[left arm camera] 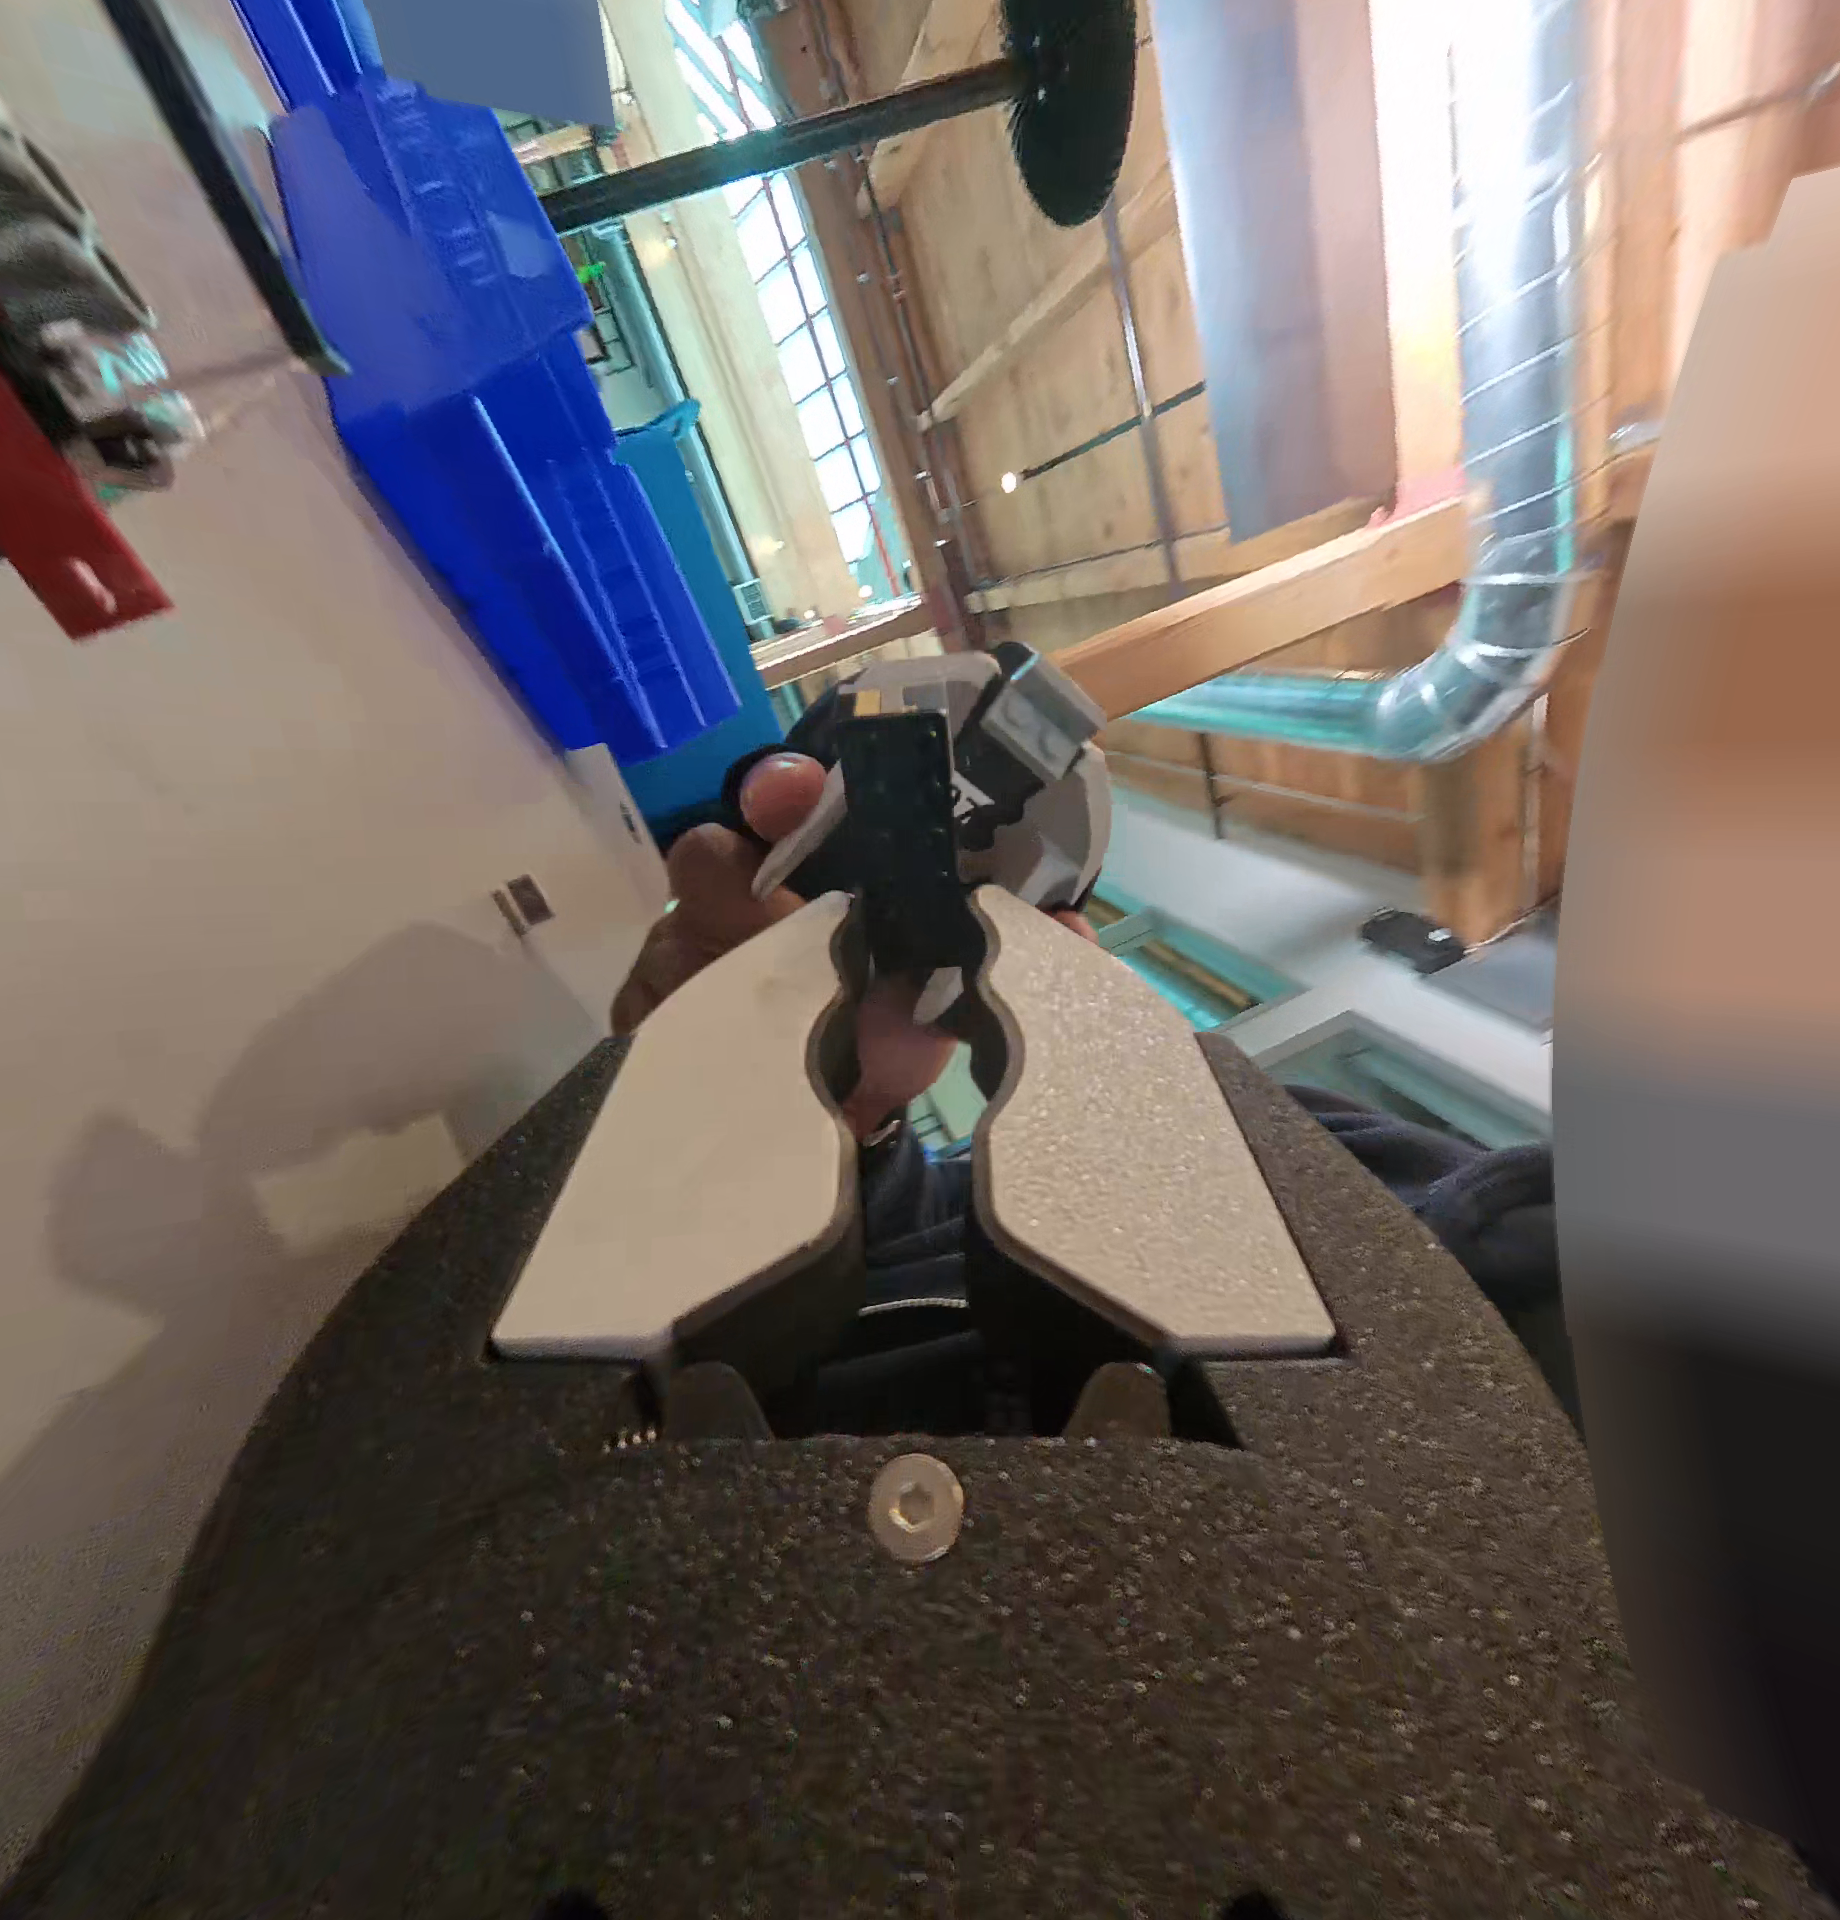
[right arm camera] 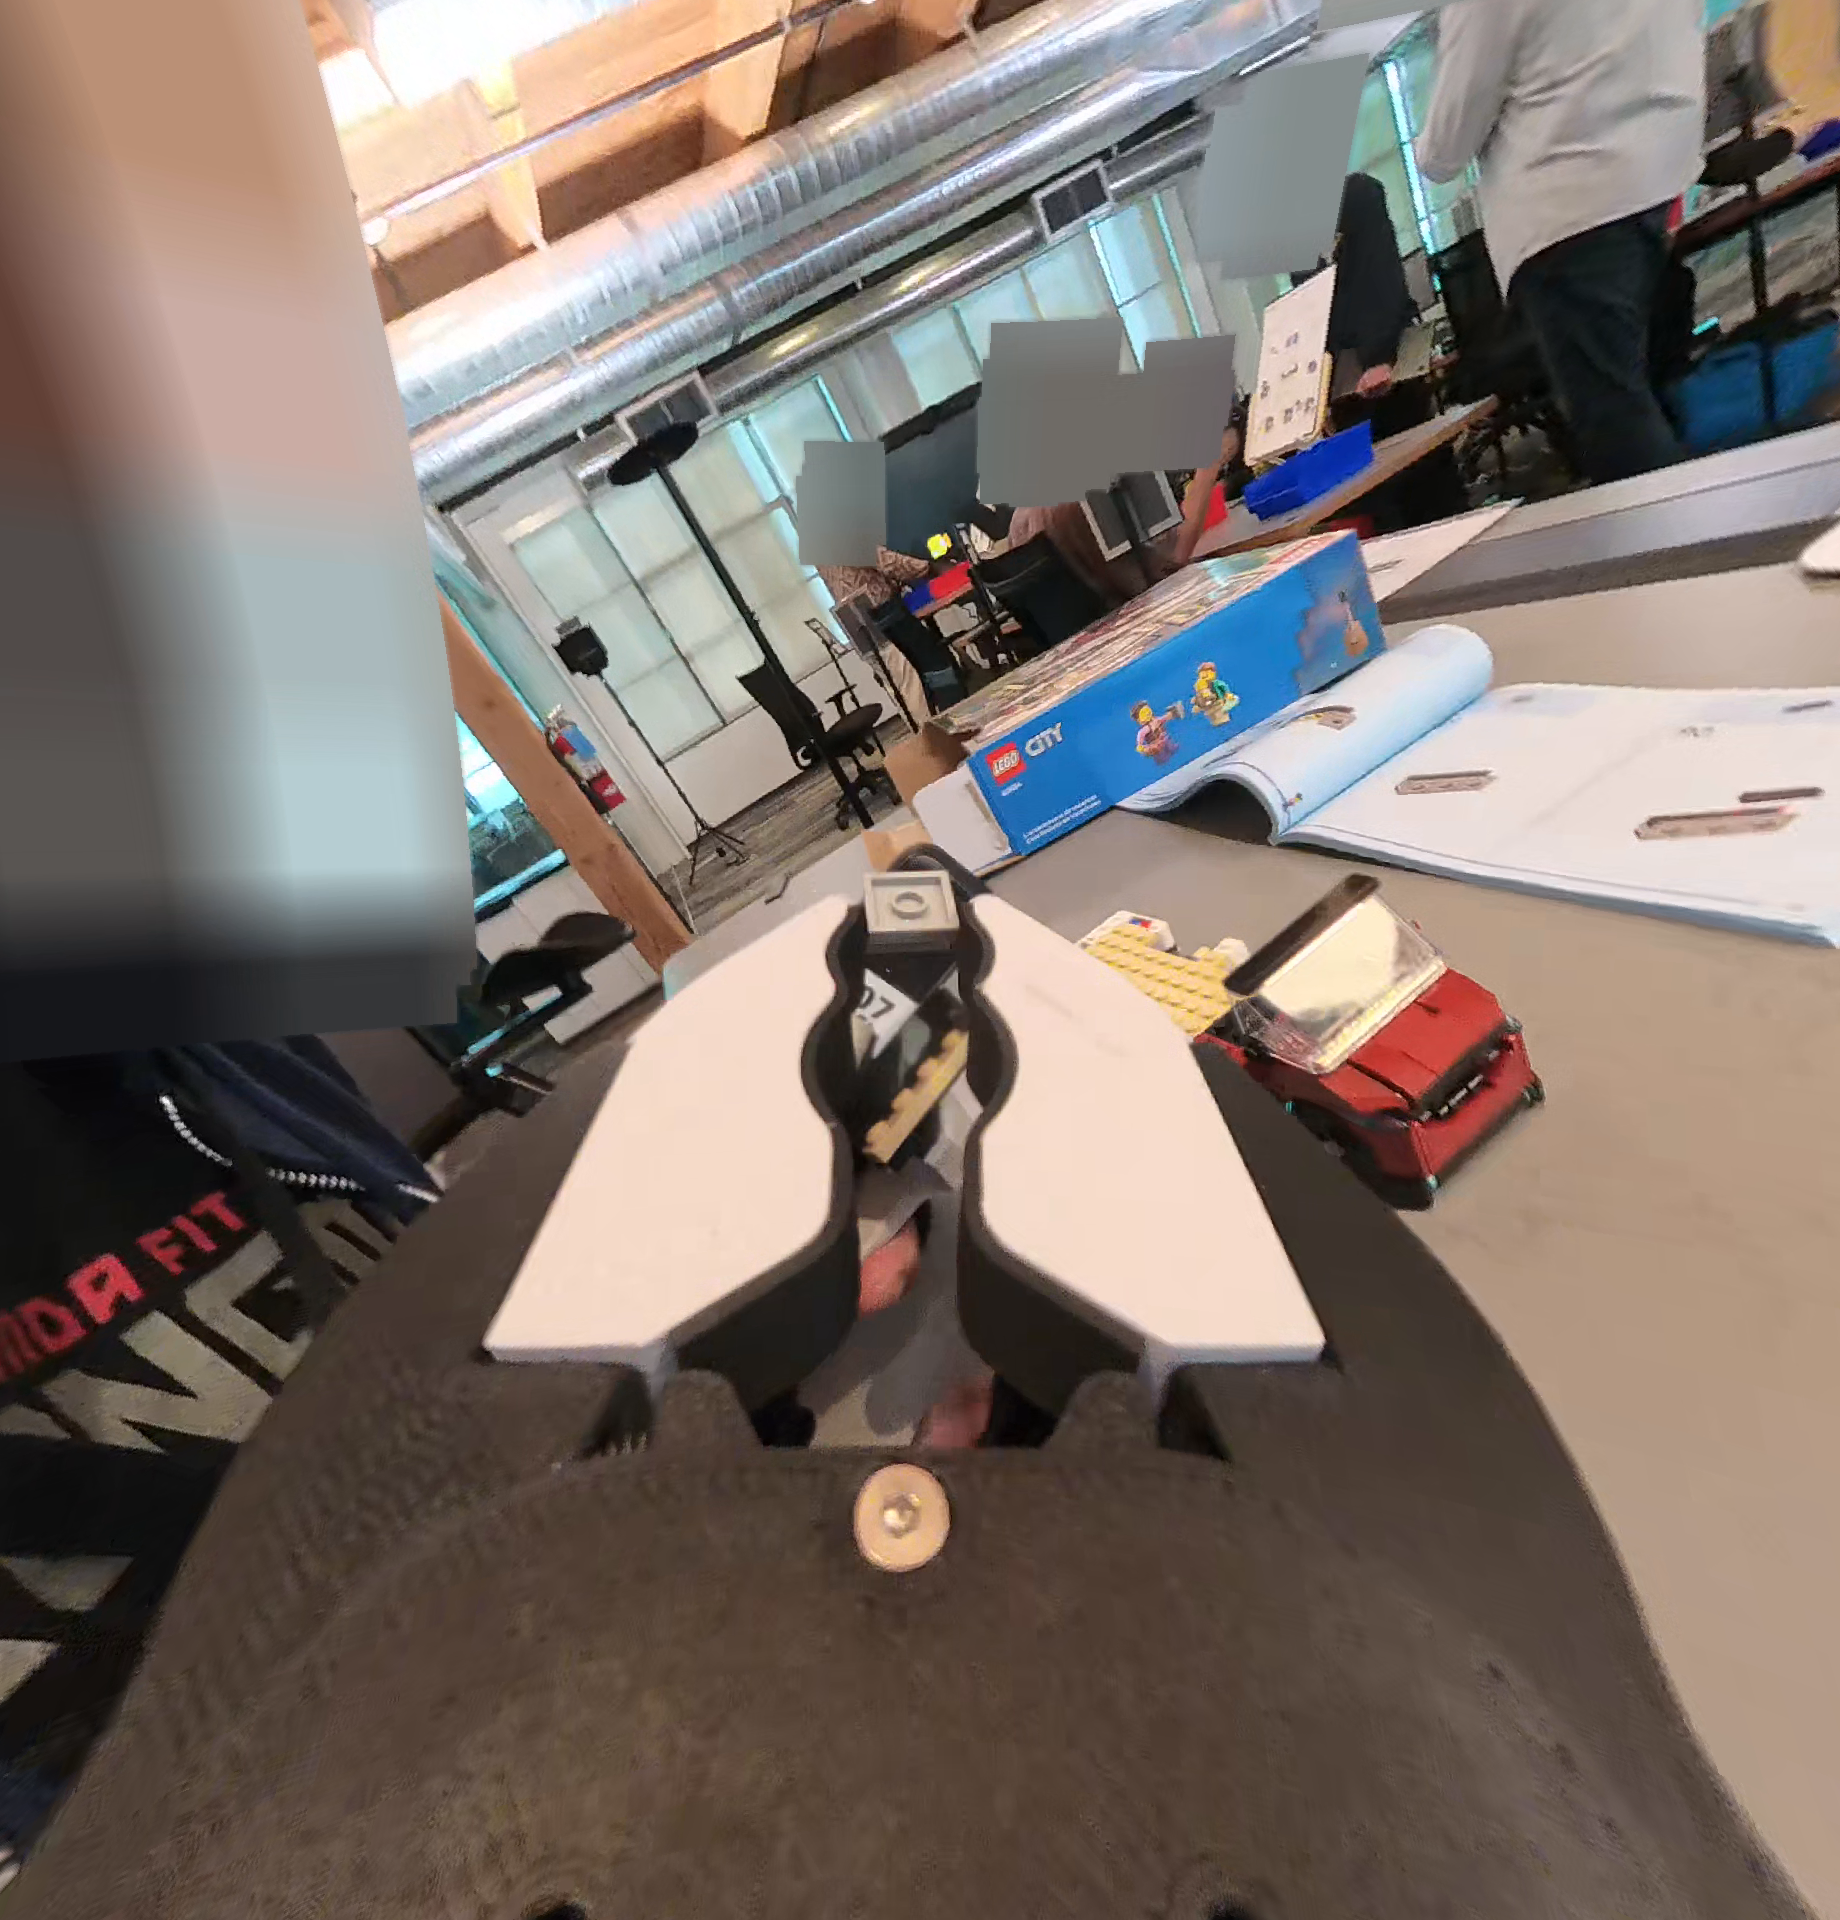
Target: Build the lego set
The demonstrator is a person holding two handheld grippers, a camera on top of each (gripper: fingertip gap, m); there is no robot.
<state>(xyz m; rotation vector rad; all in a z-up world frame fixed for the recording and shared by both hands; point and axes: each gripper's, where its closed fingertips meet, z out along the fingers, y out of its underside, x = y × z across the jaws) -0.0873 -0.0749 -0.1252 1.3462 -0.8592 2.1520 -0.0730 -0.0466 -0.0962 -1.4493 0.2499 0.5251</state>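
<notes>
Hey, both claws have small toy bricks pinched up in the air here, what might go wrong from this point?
1. The left claw grips the black plate only at its lower end, so a push on the far end might lever it loose.
2. The right claw holds the grey brick at its very tips, where it could slip free.
3. Both claws are raised; a dropped piece may land by the red toy car or off the table.

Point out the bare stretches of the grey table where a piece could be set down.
Free: the grey table right of the red toy car, below the open instruction booklet; also a strip between car and booklet. Crowded: around the yellow plate build, the car and the blue box.
</notes>
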